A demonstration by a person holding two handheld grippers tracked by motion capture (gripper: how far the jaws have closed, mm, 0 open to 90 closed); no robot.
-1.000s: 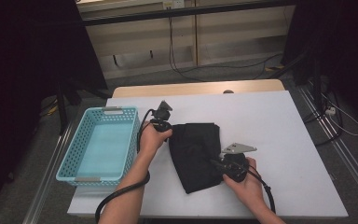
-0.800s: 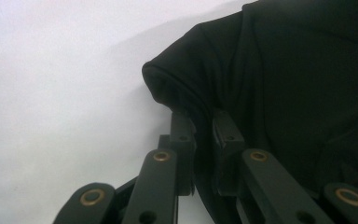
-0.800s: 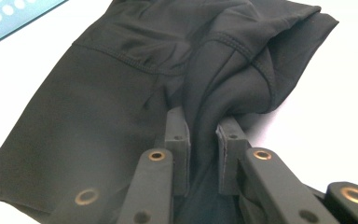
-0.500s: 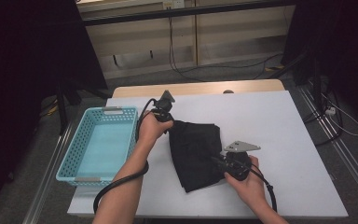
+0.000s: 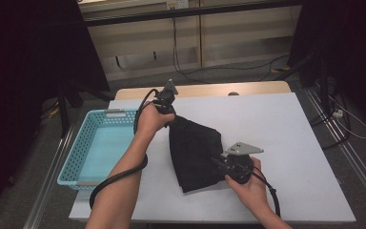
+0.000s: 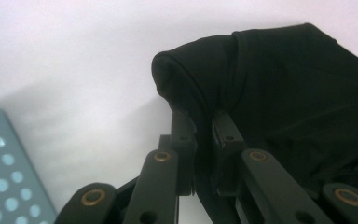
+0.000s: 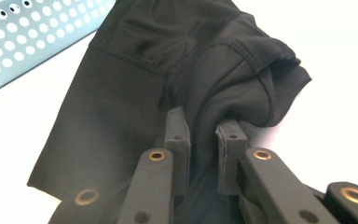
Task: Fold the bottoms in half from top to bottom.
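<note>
A black garment [image 5: 193, 152] lies partly on the white table [image 5: 286, 143], stretched between both grippers. My left gripper [image 5: 172, 119] is shut on its far upper corner and holds that corner lifted off the table; the left gripper view has a fold of the black garment [image 6: 261, 93] pinched between the jaws at my left gripper [image 6: 204, 122]. My right gripper [image 5: 218, 162] is shut on the cloth's near right edge, low by the table. In the right gripper view the bunched hem of the black garment [image 7: 242, 79] sits clamped in my right gripper [image 7: 203, 120].
A light blue perforated basket [image 5: 78, 160] stands on the table's left side, with nothing inside; its wall [image 7: 23, 37] is close behind the cloth. Bare white tabletop extends to the right. Cables [image 5: 124, 174] trail from both grippers toward the near edge.
My left gripper has risen and moved away toward the table's far side, pulling the garment's corner up and stretching the cloth. The right gripper has stayed in place.
</note>
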